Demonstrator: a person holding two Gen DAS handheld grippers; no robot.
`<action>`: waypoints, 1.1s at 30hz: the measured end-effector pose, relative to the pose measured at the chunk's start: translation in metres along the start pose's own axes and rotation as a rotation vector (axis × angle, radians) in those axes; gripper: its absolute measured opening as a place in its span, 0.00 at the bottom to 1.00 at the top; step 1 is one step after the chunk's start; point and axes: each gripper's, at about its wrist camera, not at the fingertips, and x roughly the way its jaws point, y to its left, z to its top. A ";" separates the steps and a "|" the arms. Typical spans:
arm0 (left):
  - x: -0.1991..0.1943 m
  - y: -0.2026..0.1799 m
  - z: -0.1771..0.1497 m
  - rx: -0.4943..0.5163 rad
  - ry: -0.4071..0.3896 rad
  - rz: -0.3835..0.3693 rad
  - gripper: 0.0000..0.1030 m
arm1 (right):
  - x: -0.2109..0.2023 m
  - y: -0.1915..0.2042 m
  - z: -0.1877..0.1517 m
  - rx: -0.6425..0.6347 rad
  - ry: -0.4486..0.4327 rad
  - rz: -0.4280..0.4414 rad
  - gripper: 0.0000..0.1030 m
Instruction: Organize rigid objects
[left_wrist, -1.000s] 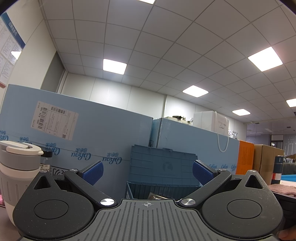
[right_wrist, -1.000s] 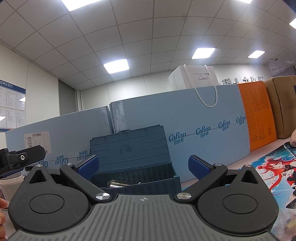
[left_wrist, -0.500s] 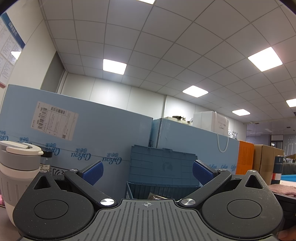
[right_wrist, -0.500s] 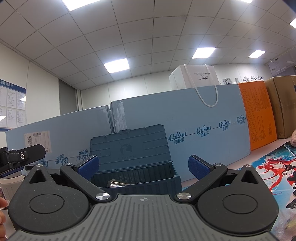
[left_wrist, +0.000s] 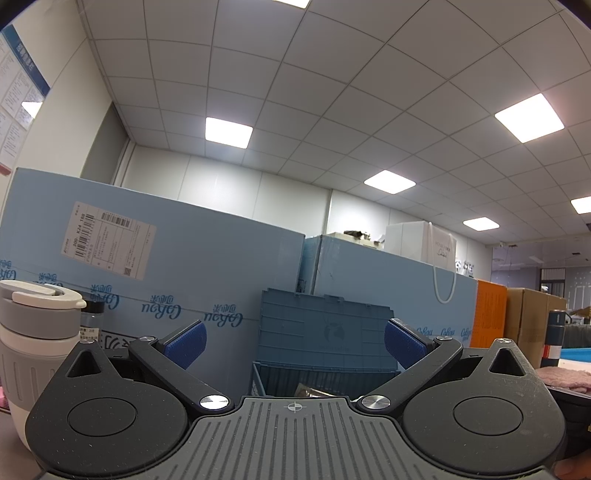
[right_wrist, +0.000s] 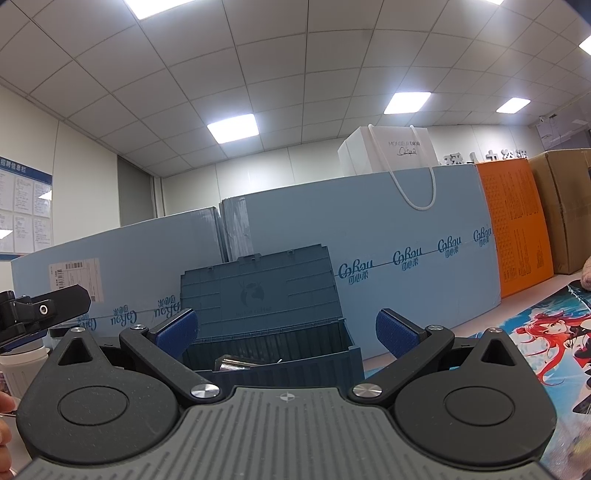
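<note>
Straight ahead of both grippers stands the blue lidded crate, lid up, with something shiny already lying inside. Left gripper and right gripper are both spread wide and carrying nothing. By the left one waits a white-and-grey travel mug, seemingly unsorted, so work looks barely begun.

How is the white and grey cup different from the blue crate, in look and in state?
The cup is round, white and grey, with its lid shut; the blue crate is boxy and dark blue, with its lid raised open. The cup stands left of the left gripper; the crate stands straight ahead. Both stand upright before the light blue boxes.
</note>
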 end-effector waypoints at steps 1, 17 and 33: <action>0.000 0.000 0.000 0.000 0.001 0.000 1.00 | 0.000 0.000 0.000 0.000 0.001 0.000 1.00; 0.000 0.000 0.001 -0.002 0.002 0.002 1.00 | 0.001 0.000 -0.001 -0.001 0.002 0.000 1.00; -0.001 0.001 0.003 -0.006 -0.003 0.019 1.00 | 0.001 0.001 -0.001 -0.001 0.002 0.000 1.00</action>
